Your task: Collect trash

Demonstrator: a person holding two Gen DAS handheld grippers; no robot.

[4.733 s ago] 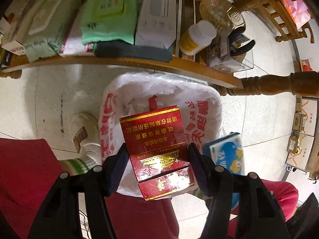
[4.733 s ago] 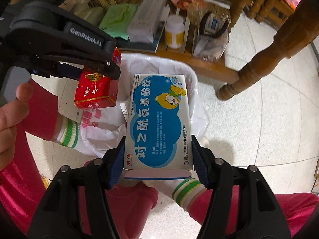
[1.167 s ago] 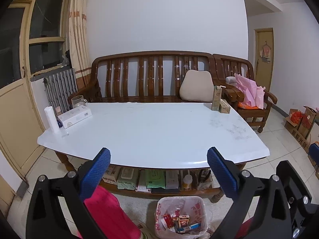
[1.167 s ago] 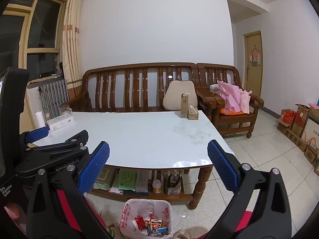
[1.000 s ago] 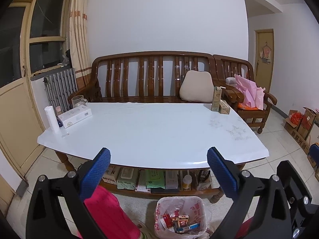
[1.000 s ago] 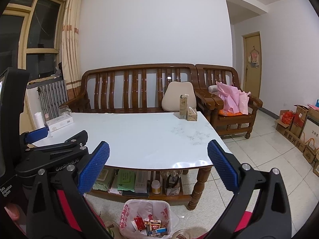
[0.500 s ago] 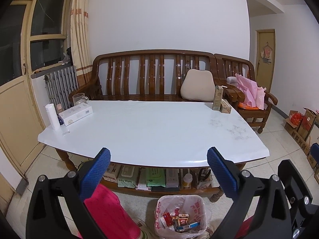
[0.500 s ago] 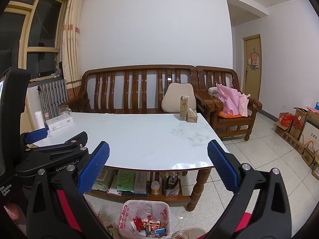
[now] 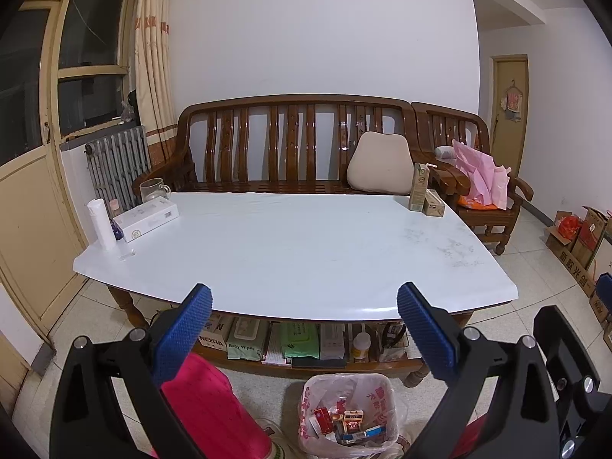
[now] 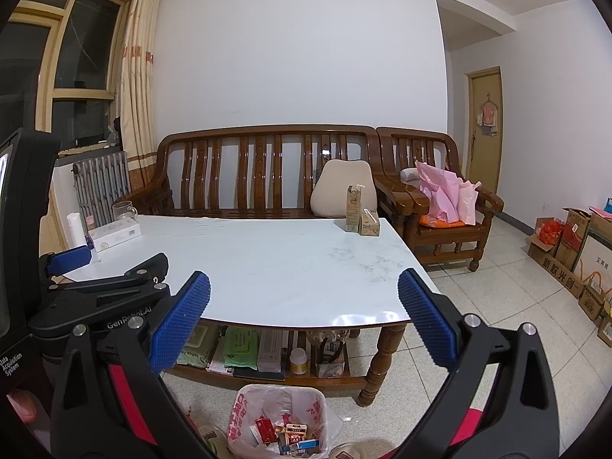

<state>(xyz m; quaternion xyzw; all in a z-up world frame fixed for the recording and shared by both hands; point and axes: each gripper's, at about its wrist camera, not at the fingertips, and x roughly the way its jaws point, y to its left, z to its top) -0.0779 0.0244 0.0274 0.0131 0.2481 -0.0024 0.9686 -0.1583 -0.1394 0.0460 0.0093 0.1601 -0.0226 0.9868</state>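
A bin lined with a white plastic bag point(image 9: 346, 394) stands on the floor in front of the table; it also shows in the right wrist view point(image 10: 277, 401). Red, white and blue small boxes point(image 9: 344, 424) lie inside it. My left gripper point(image 9: 304, 329) is open and empty, held above the near table edge. My right gripper point(image 10: 304, 317) is open and empty too, with the left gripper's body point(image 10: 99, 298) to its left. Both point across the white table point(image 9: 298, 244).
On the table are a tissue box point(image 9: 147, 218), a white bottle point(image 9: 101, 223), a glass mug point(image 9: 153, 189) and two cartons point(image 9: 424, 193). A lower shelf point(image 9: 290, 344) holds wipes and boxes. A wooden bench point(image 9: 298, 145) stands behind. Cardboard boxes point(image 10: 573, 252) line the right wall.
4.7 s ago each gripper held a box over the bin; now both are open and empty, raised to table height. Over the last second the view barely shifts.
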